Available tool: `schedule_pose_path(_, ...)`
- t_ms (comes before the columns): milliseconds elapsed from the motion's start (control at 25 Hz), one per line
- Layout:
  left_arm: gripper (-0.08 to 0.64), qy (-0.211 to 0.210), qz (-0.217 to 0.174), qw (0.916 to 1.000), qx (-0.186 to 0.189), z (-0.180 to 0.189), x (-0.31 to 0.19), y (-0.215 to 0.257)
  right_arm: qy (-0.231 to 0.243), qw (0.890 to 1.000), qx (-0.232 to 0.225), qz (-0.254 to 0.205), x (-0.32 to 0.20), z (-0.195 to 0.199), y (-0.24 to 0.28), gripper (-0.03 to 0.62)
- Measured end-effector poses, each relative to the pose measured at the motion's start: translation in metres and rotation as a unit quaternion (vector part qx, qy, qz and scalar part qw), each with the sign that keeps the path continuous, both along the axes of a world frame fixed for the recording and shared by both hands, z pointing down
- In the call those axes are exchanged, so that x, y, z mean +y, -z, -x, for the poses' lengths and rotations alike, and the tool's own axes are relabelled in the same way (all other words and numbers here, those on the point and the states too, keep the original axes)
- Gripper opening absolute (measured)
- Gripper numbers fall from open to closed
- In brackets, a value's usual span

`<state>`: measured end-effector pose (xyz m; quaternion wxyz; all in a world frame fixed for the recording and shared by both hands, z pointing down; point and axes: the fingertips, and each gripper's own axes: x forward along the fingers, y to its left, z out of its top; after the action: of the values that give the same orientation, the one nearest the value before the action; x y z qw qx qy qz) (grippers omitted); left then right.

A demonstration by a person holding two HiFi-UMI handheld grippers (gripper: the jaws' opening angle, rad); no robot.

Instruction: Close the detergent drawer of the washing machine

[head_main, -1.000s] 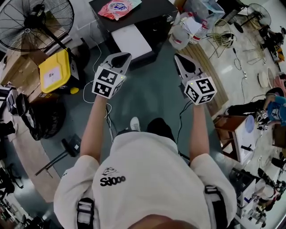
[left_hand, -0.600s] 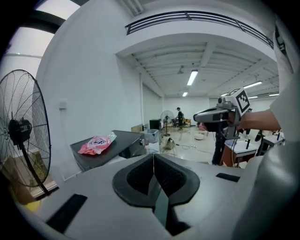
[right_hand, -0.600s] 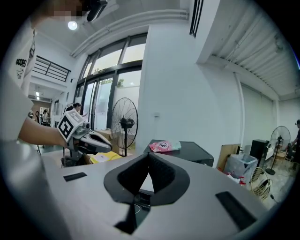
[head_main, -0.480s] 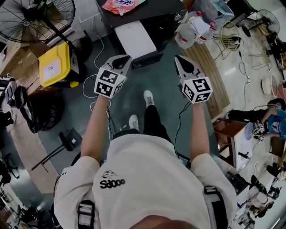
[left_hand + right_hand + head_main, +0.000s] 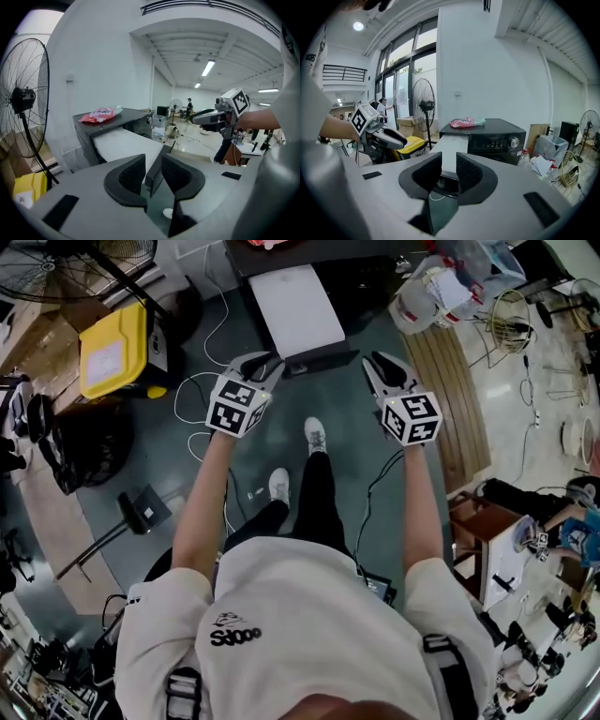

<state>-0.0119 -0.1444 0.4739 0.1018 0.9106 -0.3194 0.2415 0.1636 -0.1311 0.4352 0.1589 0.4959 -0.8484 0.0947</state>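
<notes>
The detergent drawer (image 5: 296, 307) sticks out at the top middle, its long side pointing down the frame. The left gripper (image 5: 265, 364) and right gripper (image 5: 382, 367) sit beside its front corners, jaws just opening, holding nothing

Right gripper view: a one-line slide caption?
Right gripper, jaws just opening, nothing gripped, faces the black washing machine's pulled-out white detergent drawer.

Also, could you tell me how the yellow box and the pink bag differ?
The yellow box stands on the floor beside the washing machine; the pink bag lies on top of it. The box is rigid and larger; the bag is soft and crumpled. Both are brightly coloured.
</notes>
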Motion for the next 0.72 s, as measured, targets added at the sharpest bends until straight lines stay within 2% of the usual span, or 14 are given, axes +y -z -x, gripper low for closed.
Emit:
schedule_pose_path(320, 0.121, 0.003, 0.036, 0.9993, -0.003, -0.010, 0.004, -0.060, 0.013, 0.998, 0.012, 0.067, -0.019, -0.011, -0.081, 0.138)
schedule_pose_path(720, 0.156, 0.024, 0.072, 0.9969, -0.022, -0.012, 0.001, -0.111, 0.011, 0.994, 0.036, 0.105, -0.035, -0.016, -0.135, 0.150)
